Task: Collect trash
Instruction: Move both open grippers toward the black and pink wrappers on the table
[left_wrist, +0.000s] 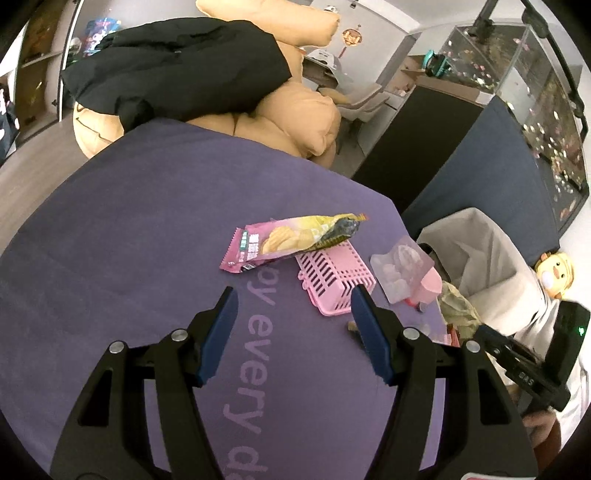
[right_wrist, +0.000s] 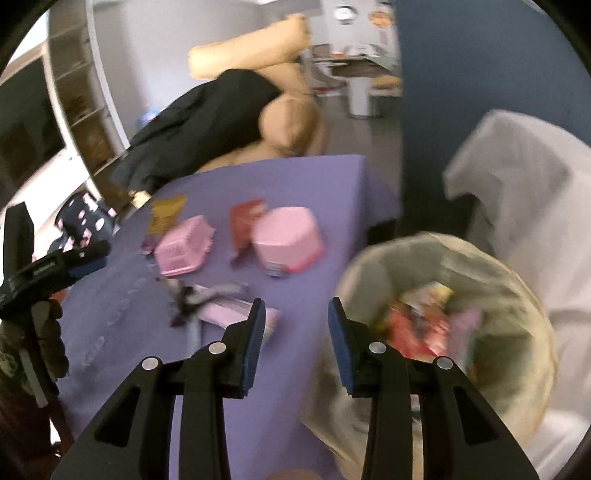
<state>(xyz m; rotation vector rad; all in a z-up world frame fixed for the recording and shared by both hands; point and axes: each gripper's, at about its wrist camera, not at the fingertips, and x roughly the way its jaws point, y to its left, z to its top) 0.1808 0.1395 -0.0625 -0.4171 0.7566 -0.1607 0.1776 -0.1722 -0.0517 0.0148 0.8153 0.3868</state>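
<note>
With nothing between them, the left gripper (left_wrist: 291, 332) stands with its jaws wide over the purple cloth of the worktop (left_wrist: 129, 258), aimed toward the snack wrapper (left_wrist: 291, 238) lying at 12 o'clock just beyond the fingertips. That wrapper rests flat with one end lapping over the rim of the pink basket (left_wrist: 336, 280); judged the next pickup, since the open jaws line up with it. At 2 o'clock a clear plastic blister (left_wrist: 400, 271) leans against a pink container (left_wrist: 430, 290) near the worktop's edge.

Right gripper (right_wrist: 297, 338): jaws part-open and empty, poised at the worktop's edge with the lined trash bin (right_wrist: 517, 288) at 2 o'clock, wrappers already inside. Picture blurred; posture fits a drop into the bin, judged only. At 10 o'clock from these jaws lie crumpled scraps (right_wrist: 207, 295), loose trash not yet collected. Bin sits beside the worktop, presumably to keep carries short.
</note>
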